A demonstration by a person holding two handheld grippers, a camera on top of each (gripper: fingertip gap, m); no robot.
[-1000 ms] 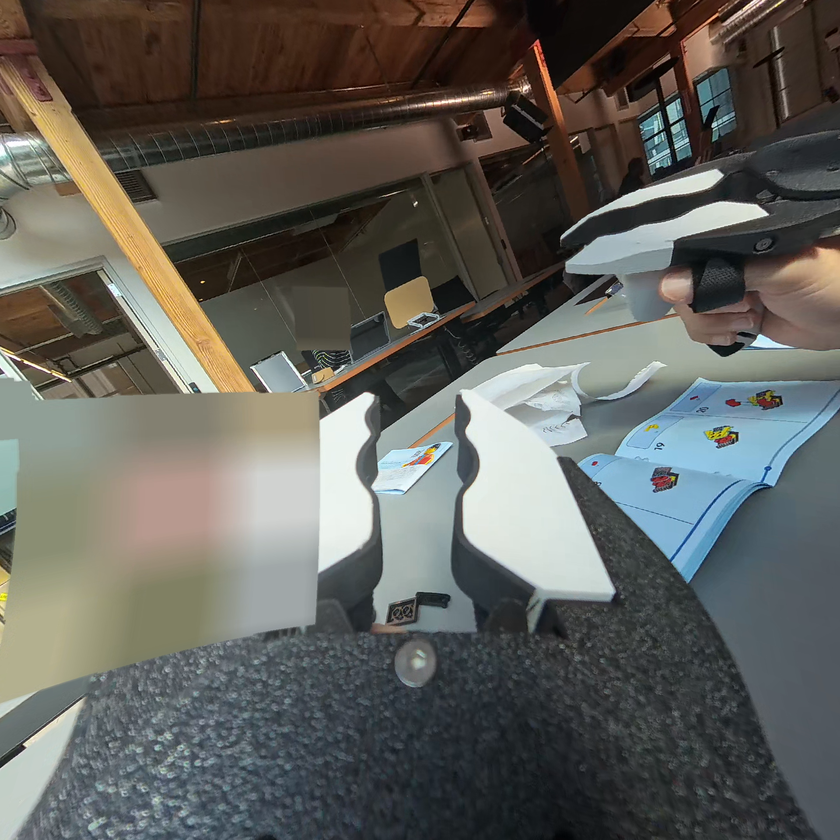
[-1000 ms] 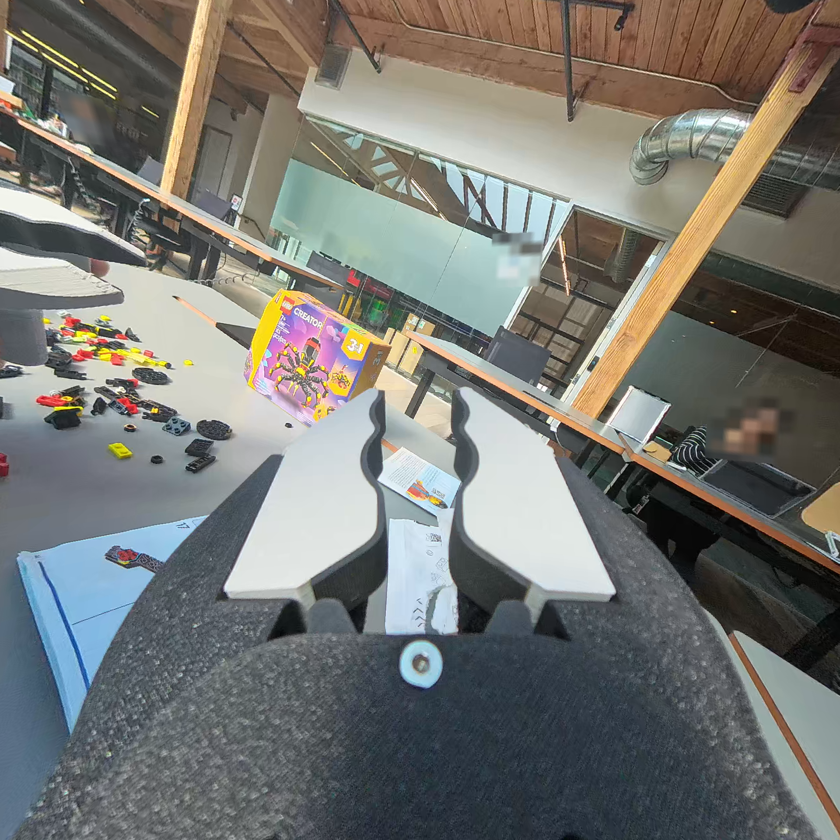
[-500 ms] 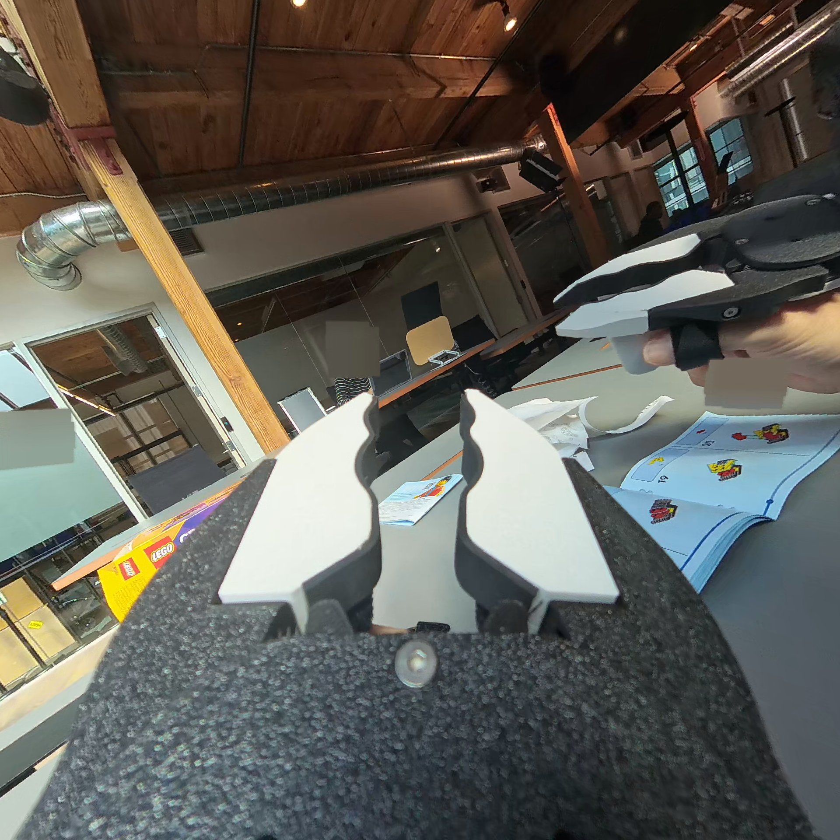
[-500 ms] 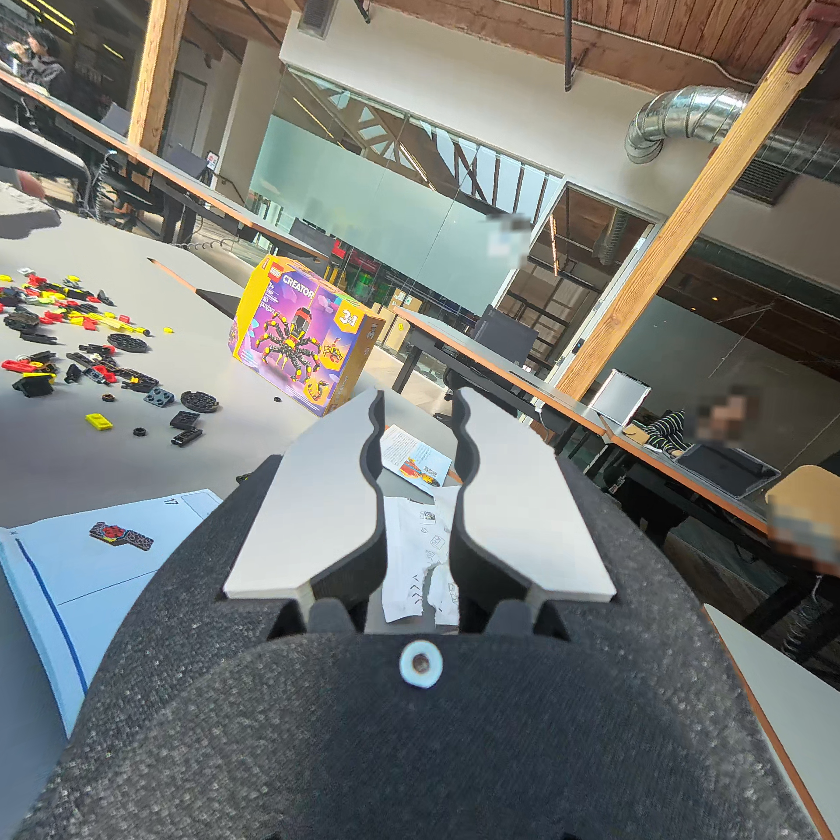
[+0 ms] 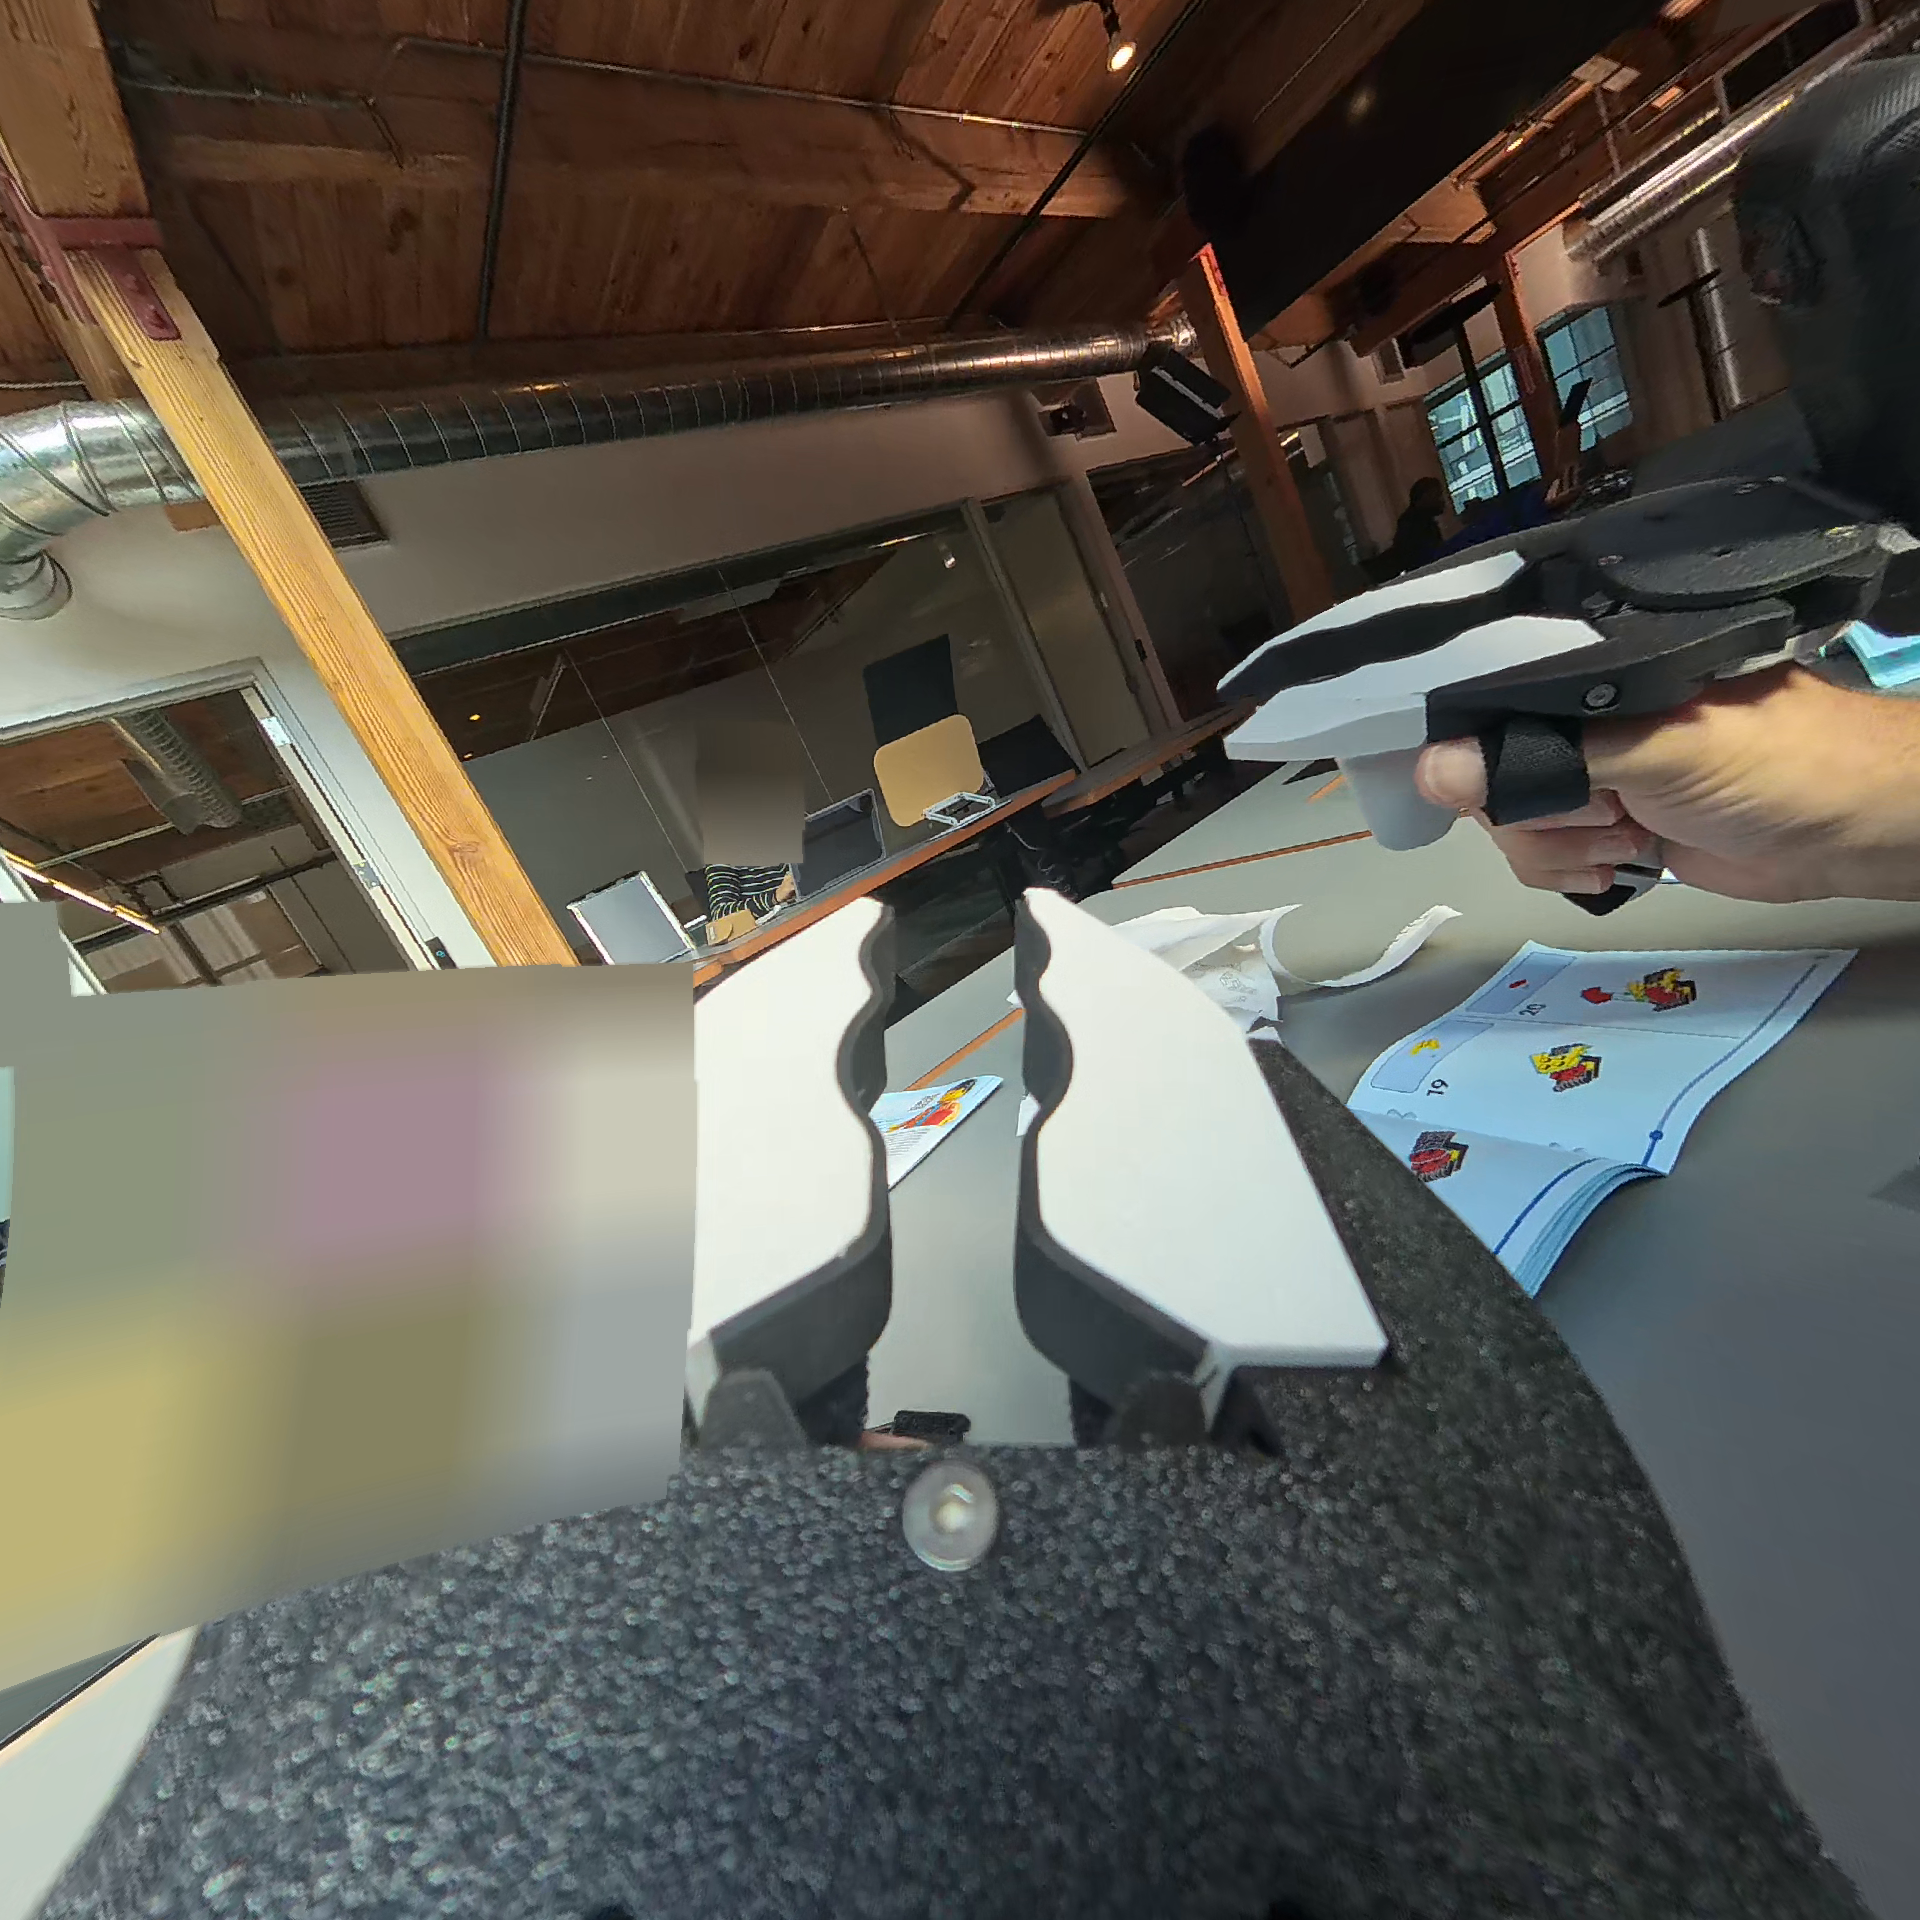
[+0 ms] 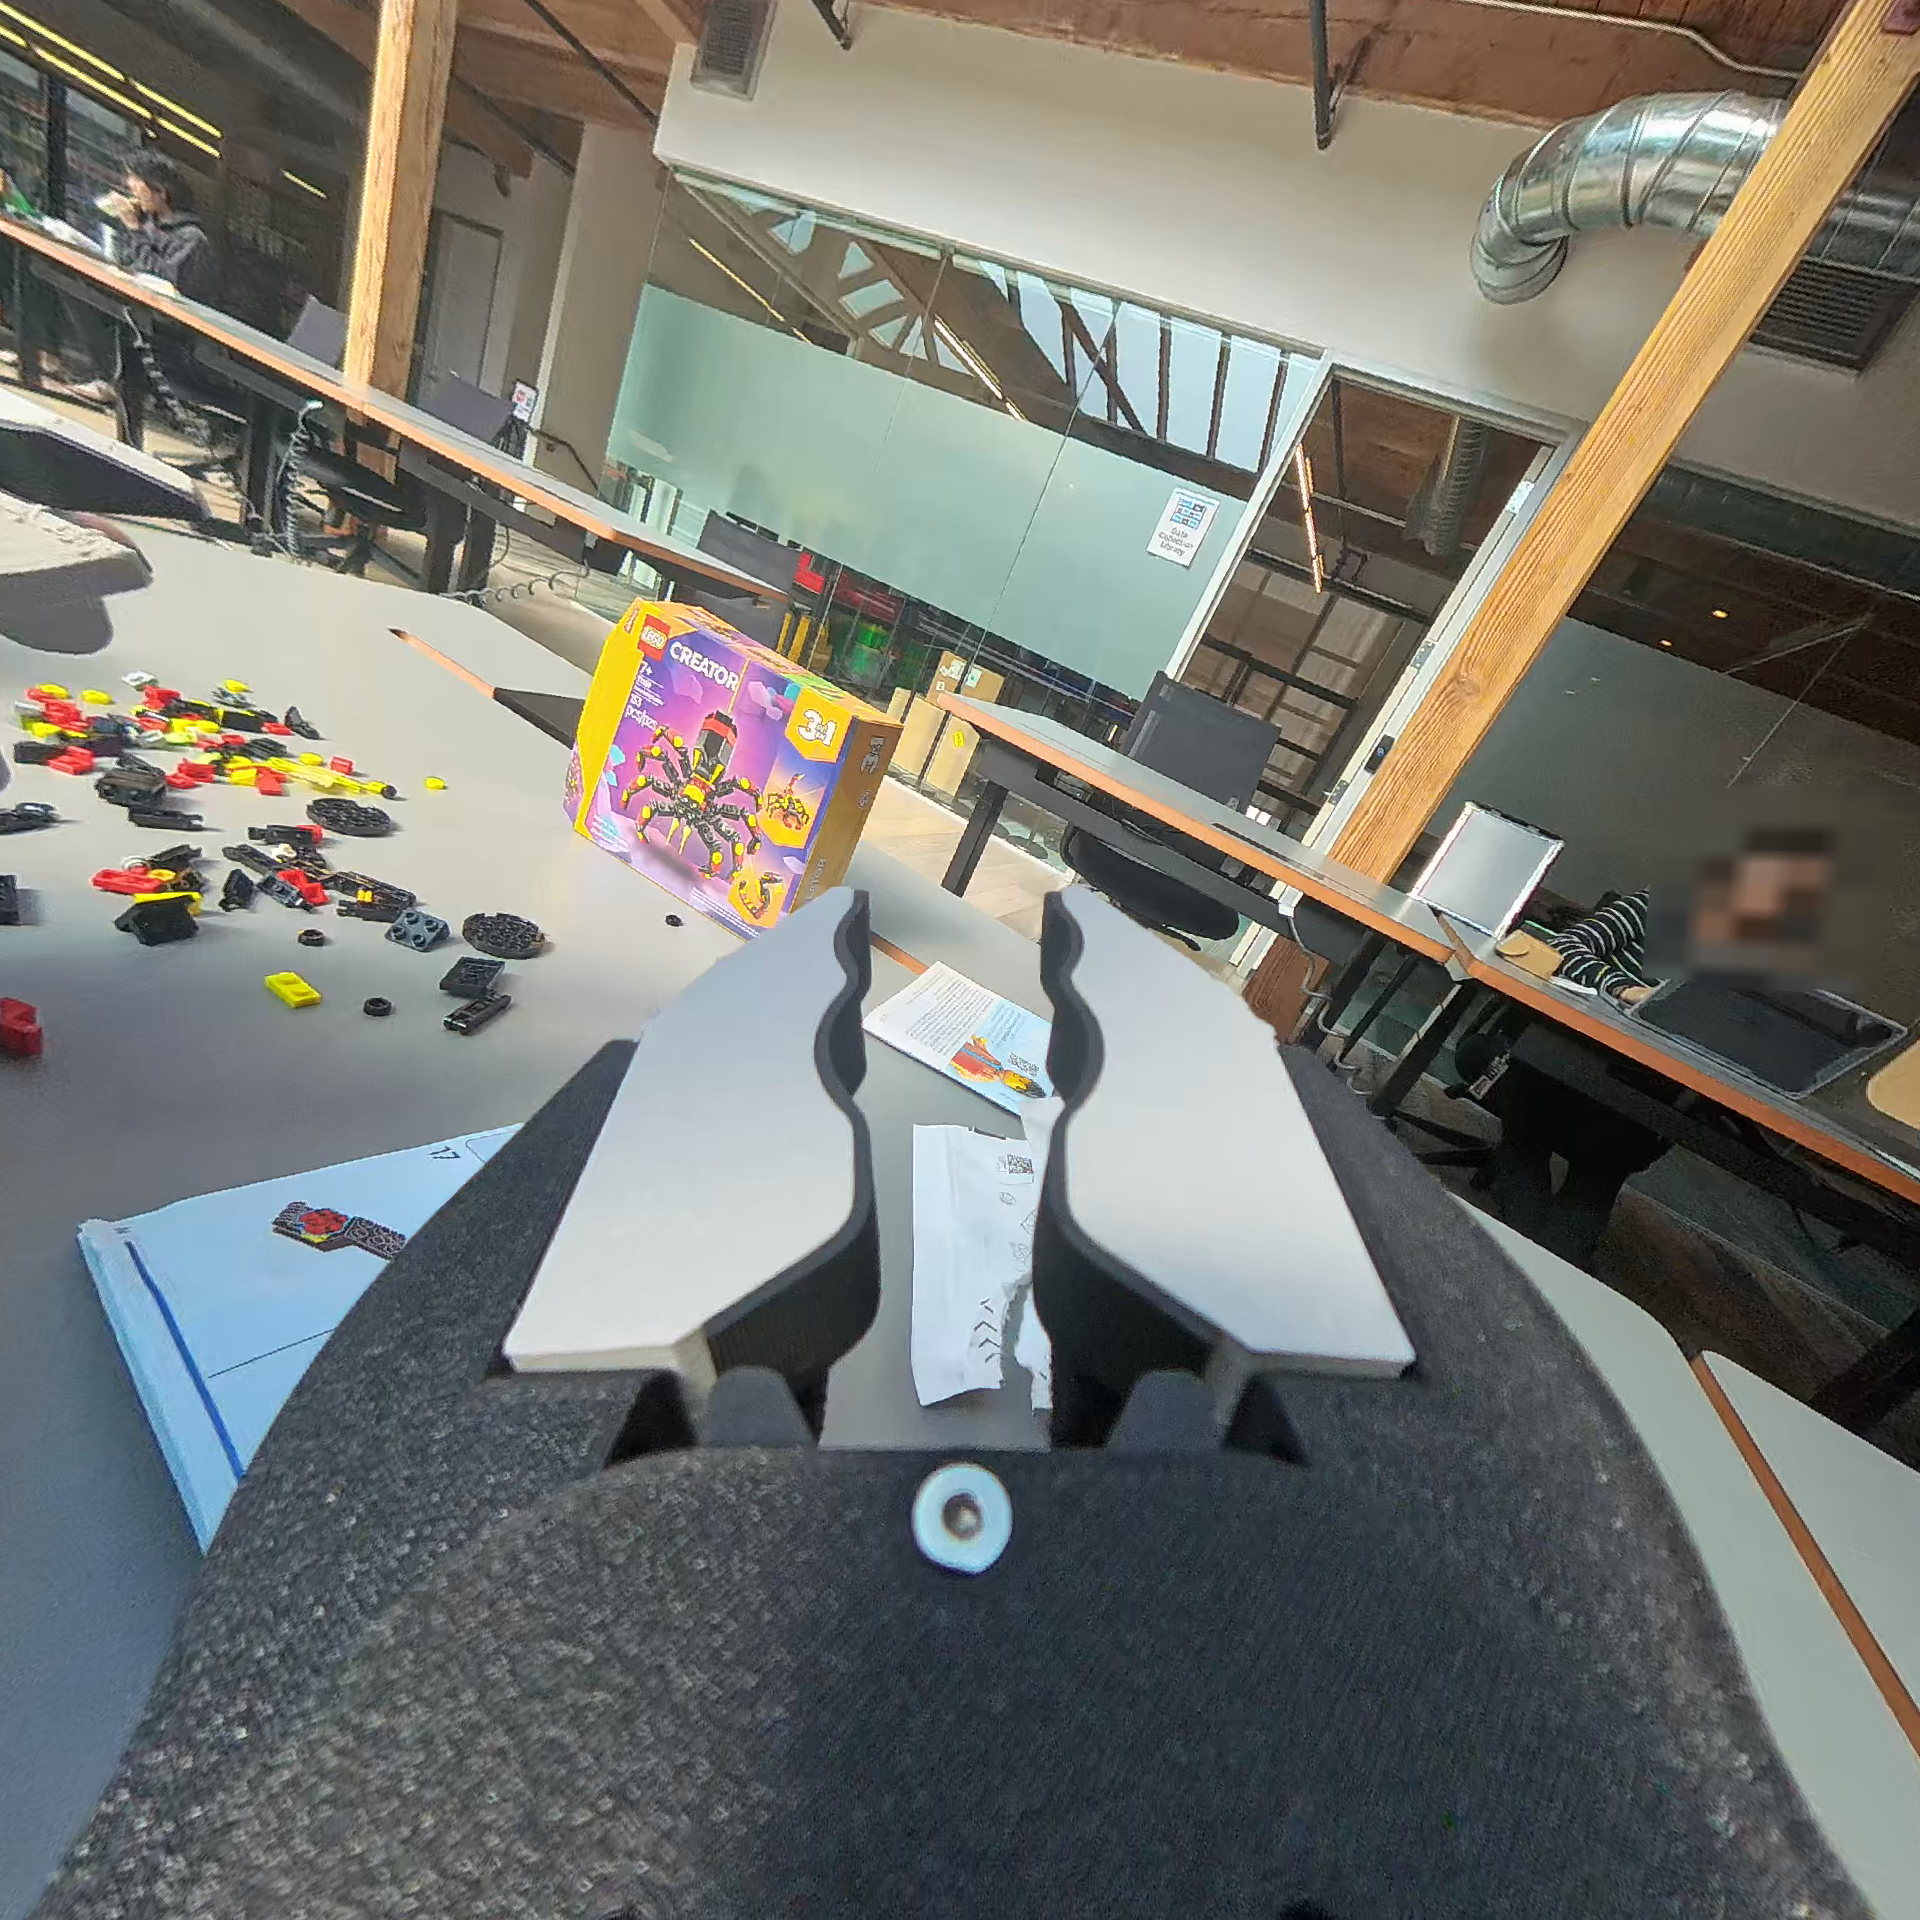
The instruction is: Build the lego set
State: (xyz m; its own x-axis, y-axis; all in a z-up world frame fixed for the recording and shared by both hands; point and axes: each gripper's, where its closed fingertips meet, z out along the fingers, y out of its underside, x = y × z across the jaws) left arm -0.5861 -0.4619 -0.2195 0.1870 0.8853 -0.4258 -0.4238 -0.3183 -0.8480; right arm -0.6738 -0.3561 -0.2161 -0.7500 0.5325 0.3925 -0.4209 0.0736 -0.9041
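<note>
The purple-and-yellow cardboard lego box [image 6: 727, 769] stands upright on the grey table [image 6: 208, 1081], long axis level, printed face toward the right wrist camera, near the scattered red, yellow and black lego pieces [image 6: 197, 821]. The open pale-blue instruction booklet [image 5: 1590, 1081] lies flat. Both the left gripper [image 5: 951, 925] and right gripper [image 6: 954, 914] hover spread and seemingly empty, amid timber beams.
</note>
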